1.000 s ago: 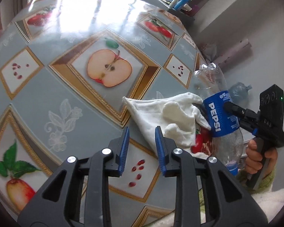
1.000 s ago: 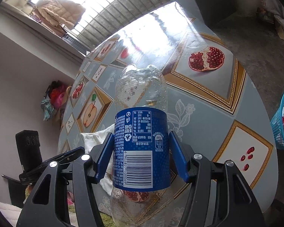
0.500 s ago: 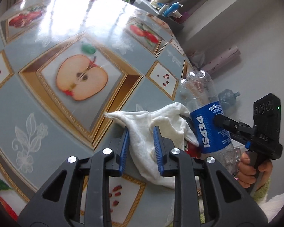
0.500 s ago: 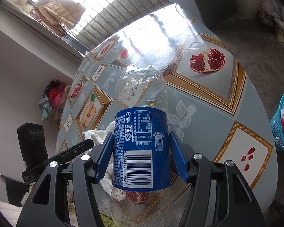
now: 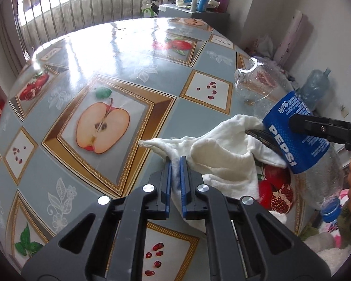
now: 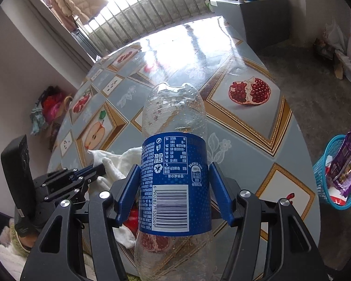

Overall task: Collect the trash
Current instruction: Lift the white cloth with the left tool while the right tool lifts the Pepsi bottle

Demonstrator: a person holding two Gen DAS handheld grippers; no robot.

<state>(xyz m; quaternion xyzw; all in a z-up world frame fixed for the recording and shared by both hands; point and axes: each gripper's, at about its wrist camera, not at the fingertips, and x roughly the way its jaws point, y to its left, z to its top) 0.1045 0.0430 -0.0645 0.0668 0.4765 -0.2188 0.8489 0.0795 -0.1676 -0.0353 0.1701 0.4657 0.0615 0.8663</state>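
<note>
A crumpled white cloth (image 5: 224, 154) lies on the fruit-patterned table (image 5: 119, 70) near its front right edge. My left gripper (image 5: 174, 161) is shut on a fold of the cloth. It also shows in the right wrist view (image 6: 103, 167), with the cloth (image 6: 119, 161) beside it. My right gripper (image 6: 174, 182) is shut on an empty clear Pepsi bottle (image 6: 175, 164) with a blue label, held off the table, cap toward me. The bottle (image 5: 297, 138) hangs just right of the cloth in the left wrist view.
A blue basket (image 6: 334, 178) holding wrappers stands on the floor right of the table. A large water jug (image 5: 316, 89) sits on the floor by the wall. A grey cabinet (image 6: 252, 16) with bottles stands beyond the table. Clothes lie at the left wall.
My left gripper moved forward over the cloth and closed on a fold of it. My right gripper kept its hold on the bottle and lifted it slightly.
</note>
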